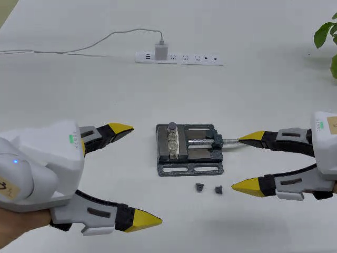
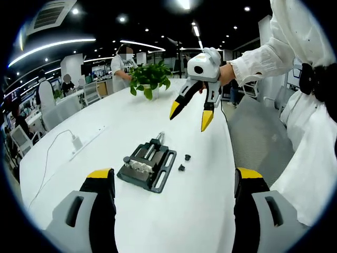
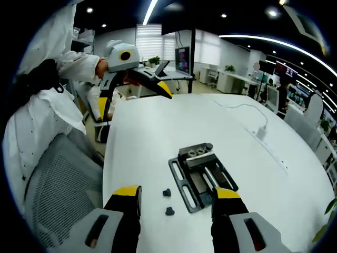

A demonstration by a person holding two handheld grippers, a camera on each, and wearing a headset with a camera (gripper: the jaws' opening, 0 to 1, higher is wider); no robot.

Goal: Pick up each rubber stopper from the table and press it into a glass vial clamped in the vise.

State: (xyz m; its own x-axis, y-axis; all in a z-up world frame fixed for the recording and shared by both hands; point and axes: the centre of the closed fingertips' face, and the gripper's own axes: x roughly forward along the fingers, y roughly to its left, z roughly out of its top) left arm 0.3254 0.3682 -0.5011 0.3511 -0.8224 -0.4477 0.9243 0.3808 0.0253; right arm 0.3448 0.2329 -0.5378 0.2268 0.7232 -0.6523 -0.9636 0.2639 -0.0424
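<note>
Left gripper [image 1: 146,174] and right gripper [image 1: 236,162], both yellow-tipped two-jaw units, are spread and empty either side of the dark metal vise [image 1: 196,154] clamping small glass vials [image 1: 172,143]; two small dark rubber stoppers [image 1: 199,186] lie on the table just in front of it. Risk: the stoppers sit close together on the smooth white tabletop [image 1: 79,95], so a jaw could flick one away, and an off-axis press could tilt or crack a vial. Also on the table: white power strip [image 1: 179,57] with cable, and green plant [image 1: 329,34]; bright open office behind.
</note>
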